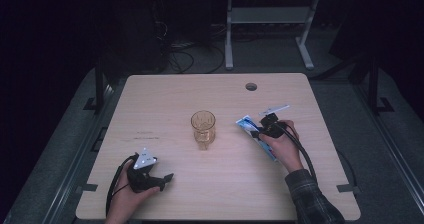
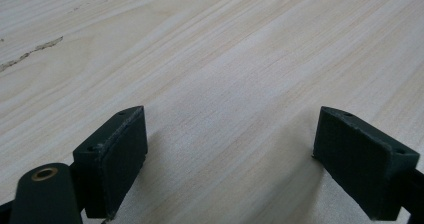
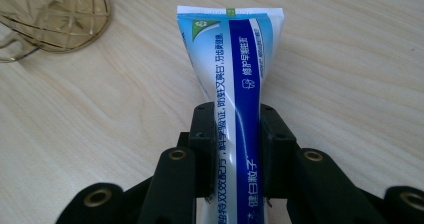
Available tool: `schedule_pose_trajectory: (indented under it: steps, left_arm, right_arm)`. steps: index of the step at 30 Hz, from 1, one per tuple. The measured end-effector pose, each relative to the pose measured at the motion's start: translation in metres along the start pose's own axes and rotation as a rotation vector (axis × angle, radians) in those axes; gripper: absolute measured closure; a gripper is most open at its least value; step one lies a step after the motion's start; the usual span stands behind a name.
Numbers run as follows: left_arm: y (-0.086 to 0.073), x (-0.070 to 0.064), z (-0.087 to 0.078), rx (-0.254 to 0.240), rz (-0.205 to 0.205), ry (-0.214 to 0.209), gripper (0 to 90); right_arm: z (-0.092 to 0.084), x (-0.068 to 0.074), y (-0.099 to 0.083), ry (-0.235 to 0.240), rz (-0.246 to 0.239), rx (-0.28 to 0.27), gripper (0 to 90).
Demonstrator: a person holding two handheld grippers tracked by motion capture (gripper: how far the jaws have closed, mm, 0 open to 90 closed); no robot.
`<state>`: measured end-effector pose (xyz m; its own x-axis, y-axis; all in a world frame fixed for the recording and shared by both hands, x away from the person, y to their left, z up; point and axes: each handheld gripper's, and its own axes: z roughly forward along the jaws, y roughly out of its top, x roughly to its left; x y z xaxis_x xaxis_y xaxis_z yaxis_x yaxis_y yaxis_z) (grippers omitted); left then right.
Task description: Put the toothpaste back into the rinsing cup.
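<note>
- Clamping a blue-and-white toothpaste tube (image 3: 235, 114) between its two black pads, the right gripper (image 3: 235, 149) presses on both sides of the tube's body; in the right gripper view the tube's flat crimped end points away from the jaws, over the wood.
- From the high view, the right gripper (image 1: 261, 130) sits in the person's right hand (image 1: 282, 145) at the right of the pale wooden table (image 1: 165, 91), with the tube (image 1: 248, 124) low over the tabletop.
- Just to the tube's left stands an amber cut-pattern drinking glass (image 1: 203, 129), upright near the table's middle, with nothing visible inside it.
- Near the front left edge, the left gripper (image 1: 165, 179) rests in the left hand (image 1: 127, 196), well apart from the glass.
- Its jaws stand spread wide over bare wood, with nothing between the pads (image 2: 117, 159).
</note>
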<state>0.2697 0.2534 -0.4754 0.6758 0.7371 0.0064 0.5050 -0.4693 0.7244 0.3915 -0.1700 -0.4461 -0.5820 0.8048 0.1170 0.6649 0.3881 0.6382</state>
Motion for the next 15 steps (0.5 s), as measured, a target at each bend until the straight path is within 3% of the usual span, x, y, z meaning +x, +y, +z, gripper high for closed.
schedule_pose_trajectory:
  steps: [15]
  left_arm:
    - [0.0,0.0,0.0,0.0,0.0,-0.001,13.3]
  right_arm:
    - [-0.024,-0.008,-0.002,0.049,0.048,-0.138,72.4]
